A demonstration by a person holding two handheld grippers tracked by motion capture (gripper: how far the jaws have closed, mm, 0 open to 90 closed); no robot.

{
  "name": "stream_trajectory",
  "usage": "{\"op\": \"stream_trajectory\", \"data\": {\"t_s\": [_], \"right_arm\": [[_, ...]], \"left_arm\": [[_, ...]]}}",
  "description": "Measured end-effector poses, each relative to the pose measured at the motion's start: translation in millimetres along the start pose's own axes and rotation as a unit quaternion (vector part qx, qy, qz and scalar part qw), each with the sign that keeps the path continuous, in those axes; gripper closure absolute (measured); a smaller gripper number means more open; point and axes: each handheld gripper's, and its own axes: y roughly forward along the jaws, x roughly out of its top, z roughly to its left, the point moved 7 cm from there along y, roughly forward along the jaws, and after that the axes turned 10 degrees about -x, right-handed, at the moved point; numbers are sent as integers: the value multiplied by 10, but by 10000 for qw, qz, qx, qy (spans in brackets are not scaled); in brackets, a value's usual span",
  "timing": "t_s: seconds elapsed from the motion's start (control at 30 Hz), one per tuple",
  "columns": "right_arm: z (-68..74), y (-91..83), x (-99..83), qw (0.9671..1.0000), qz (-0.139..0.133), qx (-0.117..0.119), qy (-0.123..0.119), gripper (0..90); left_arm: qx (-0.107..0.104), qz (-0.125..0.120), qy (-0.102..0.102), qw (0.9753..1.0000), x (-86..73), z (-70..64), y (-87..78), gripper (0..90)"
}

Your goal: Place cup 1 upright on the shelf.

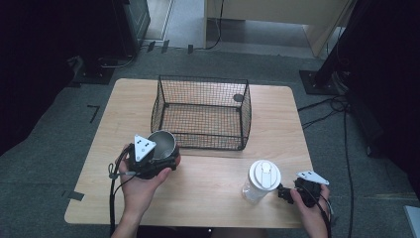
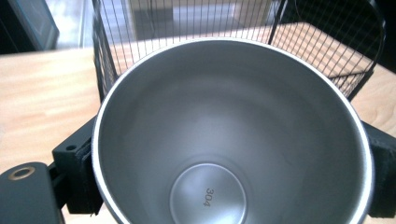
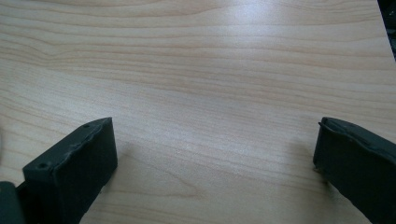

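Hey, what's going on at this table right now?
A person works with a gripper in each hand. The left gripper is clamped on a steel cup, holding it just in front of the wire basket. The right gripper is open over bare table, beside a clear bottle with a white lid that stands upright and untouched.

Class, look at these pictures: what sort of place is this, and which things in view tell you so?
Probably a lab or recording studio rather than a home: a lone wooden table stands on grey carpet, black stand bases sit beside it, and cables trail across the floor.
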Motion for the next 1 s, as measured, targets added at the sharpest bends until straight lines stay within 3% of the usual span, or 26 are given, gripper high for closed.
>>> {"op": "stream_trajectory", "data": {"t_s": [0.27, 0.43, 0.57, 0.8, 1.0], "right_arm": [[1, 1, 1, 10000, -4, 1, 8, 0], [1, 1, 1, 10000, -4, 1, 8, 0], [2, 0, 1, 10000, -1, 1, 13, 0], [1, 0, 1, 10000, -4, 1, 6, 0], [1, 1, 1, 10000, -3, 1, 6, 0]], "left_arm": [[13, -379, 173, 9991, 163, -5, -61, 78], [51, -688, 313, 9971, 269, -5, -93, 78], [76, -1110, 487, 9926, 392, -3, -105, 78], [101, -1773, 712, 9815, 566, -9, -108, 78], [133, -1883, 802, 9787, 651, 20, -4, 78]]}}
